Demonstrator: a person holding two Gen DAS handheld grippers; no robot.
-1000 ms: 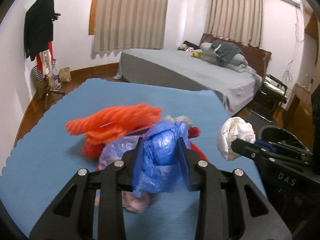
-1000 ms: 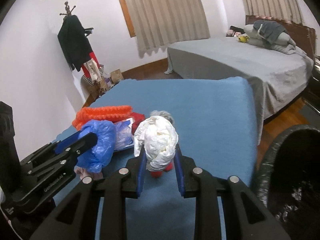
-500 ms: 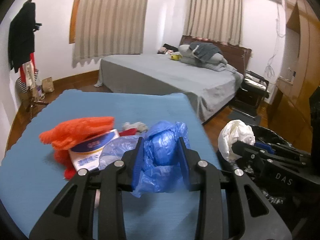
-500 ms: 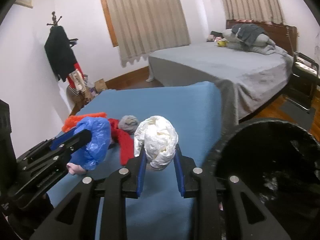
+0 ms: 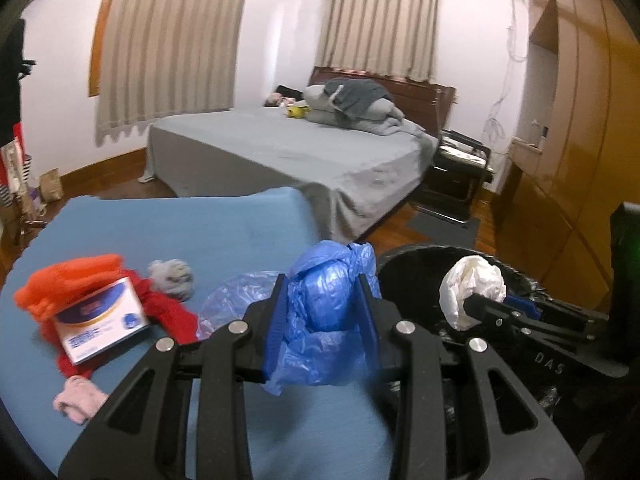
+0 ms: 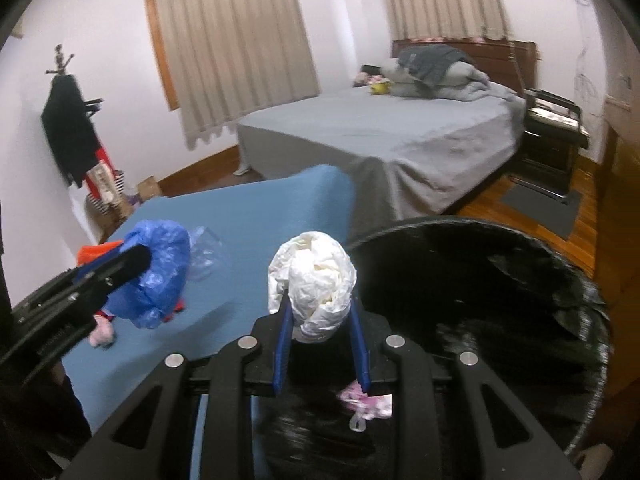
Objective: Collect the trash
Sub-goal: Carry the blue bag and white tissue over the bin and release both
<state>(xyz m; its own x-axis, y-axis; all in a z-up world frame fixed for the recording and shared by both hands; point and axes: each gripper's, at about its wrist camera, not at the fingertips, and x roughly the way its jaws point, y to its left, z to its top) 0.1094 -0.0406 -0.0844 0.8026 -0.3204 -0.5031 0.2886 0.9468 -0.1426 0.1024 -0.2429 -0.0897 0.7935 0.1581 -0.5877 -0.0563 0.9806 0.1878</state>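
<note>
1. Both claws have swung from over the blue counter (image 5: 168,220) toward the black bin (image 6: 500,288).
2. Right claw (image 6: 320,328), clamped on the white wad (image 6: 316,280), hangs at the bin's rim.
3. Left claw (image 5: 324,312), clamped on the blue bag (image 5: 326,300), sits at the counter's edge.

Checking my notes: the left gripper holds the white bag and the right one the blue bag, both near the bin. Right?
Swapped. The left gripper grips the blue bag; the right gripper the white bag, as each wrist view shows. Both near the bin.
</note>
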